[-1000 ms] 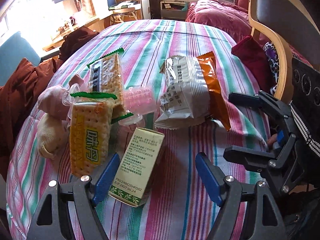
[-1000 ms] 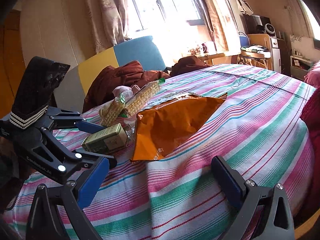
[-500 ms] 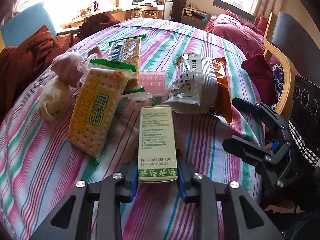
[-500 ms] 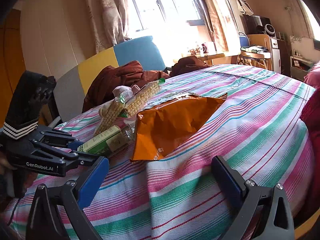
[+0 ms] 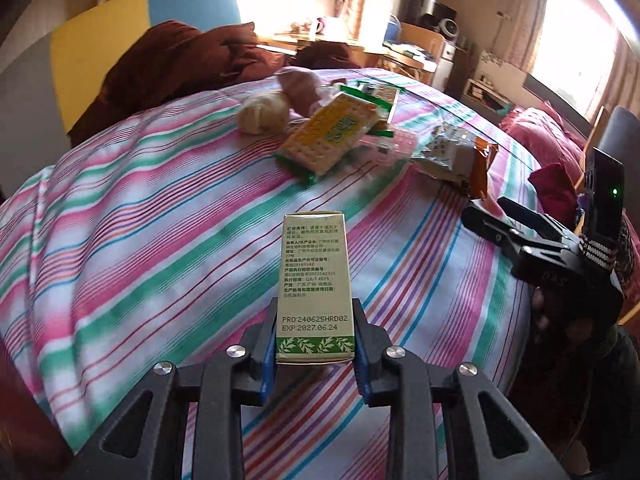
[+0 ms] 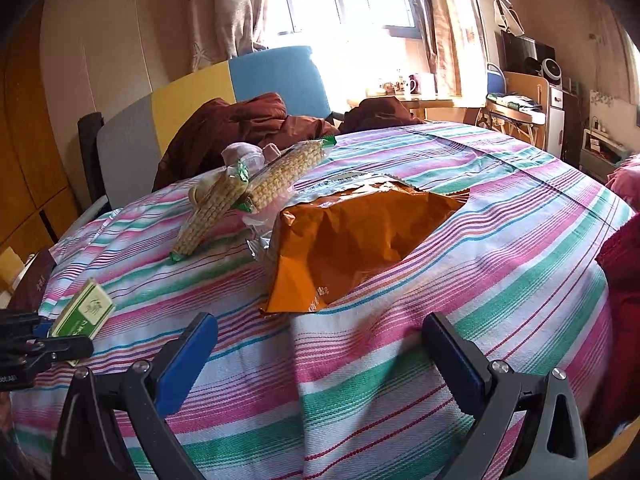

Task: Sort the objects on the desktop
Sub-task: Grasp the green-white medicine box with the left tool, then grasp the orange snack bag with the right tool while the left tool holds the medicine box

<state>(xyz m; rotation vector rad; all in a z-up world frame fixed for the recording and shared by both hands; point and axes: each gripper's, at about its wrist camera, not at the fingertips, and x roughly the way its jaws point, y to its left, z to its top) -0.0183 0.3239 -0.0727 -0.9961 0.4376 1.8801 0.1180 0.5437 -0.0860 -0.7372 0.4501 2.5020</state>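
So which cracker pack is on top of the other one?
The yellow-labelled cracker pack nearer the camera; it leans on the darker-labelled cracker pack lying behind it.

tablecloth (image 5: 140, 220): pink-green-white stripes | box (image 5: 315, 280): pale green | snack bag (image 6: 360, 240): orange

Open room: bare striped tablecloth (image 5: 160, 240) at the near left.
Obstacles: cracker packs (image 5: 332, 136) and orange snack bag (image 6: 360, 240) crowd the far middle.

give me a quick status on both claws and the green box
Left claw shut on green box, lifted off the striped cloth. Right claw open, empty, facing orange snack bag. Nothing in the way.
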